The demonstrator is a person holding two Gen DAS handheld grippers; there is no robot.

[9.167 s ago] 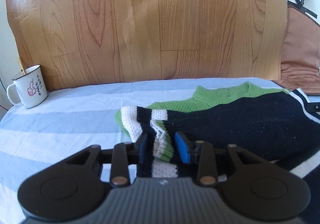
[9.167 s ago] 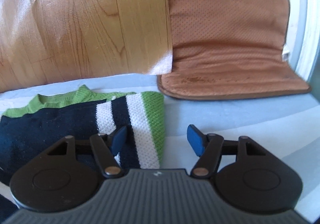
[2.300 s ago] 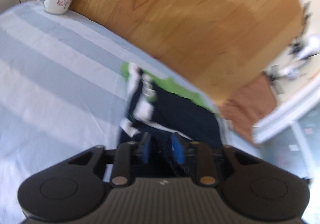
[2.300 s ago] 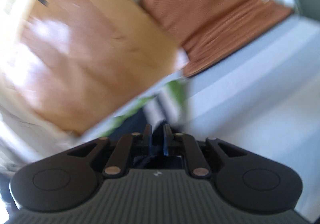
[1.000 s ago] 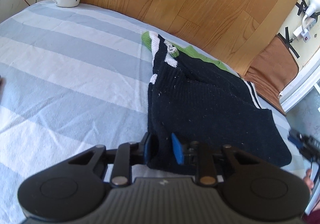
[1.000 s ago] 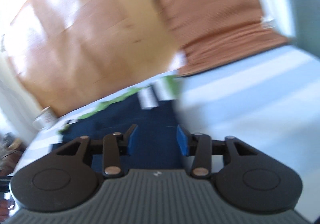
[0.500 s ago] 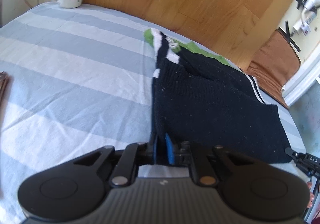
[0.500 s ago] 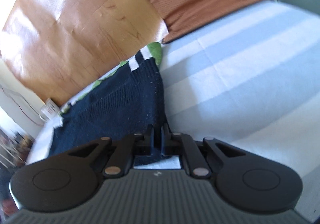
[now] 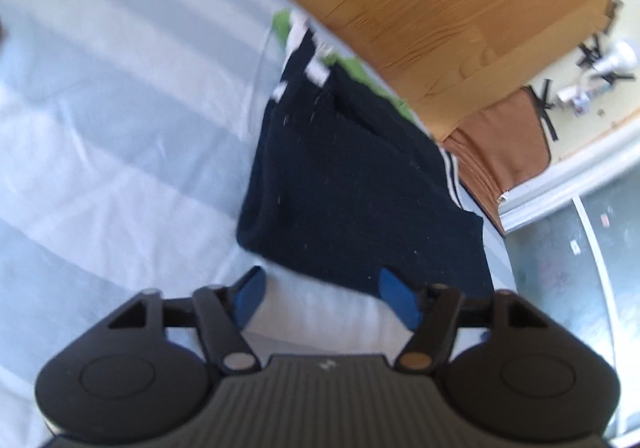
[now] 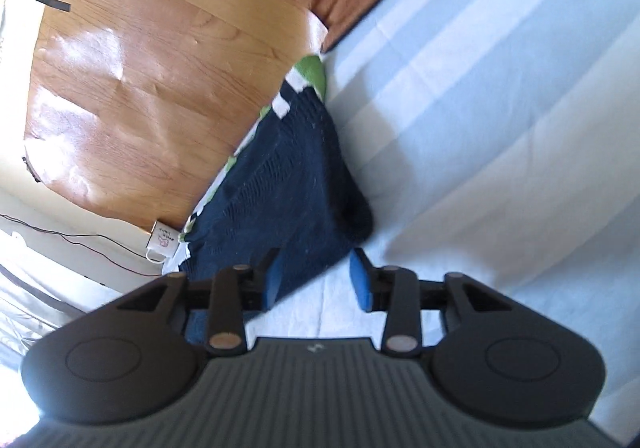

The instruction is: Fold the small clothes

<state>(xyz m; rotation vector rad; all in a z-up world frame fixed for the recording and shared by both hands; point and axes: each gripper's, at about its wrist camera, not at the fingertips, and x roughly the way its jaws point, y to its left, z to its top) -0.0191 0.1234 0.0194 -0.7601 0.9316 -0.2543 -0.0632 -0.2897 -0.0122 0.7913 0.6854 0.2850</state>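
A small navy knit sweater [image 9: 352,187] with green and white stripes at its far end lies folded on the blue-and-white striped sheet [image 9: 120,167]. My left gripper [image 9: 325,296] hovers just short of the sweater's near edge. Its jaws are opening, with only sheet between the blue pads [image 9: 250,294]. In the right wrist view the sweater [image 10: 296,183] runs away toward the headboard. My right gripper [image 10: 316,280] is at its near corner with jaws opening. Dark fabric reaches in beside the left pad [image 10: 272,280], but neither pad presses on it.
A wooden headboard [image 9: 420,7] stands behind the sweater, with a brown cushion [image 9: 500,143] beside it. A white mug [image 10: 162,242] sits at the headboard's foot in the right wrist view. Striped sheet [image 10: 500,107] stretches to the right of the sweater.
Half a second ago both grippers were shut on the sweater's near edge. Both have since opened and let it go, and the sweater rests on the sheet. Both views have rolled.
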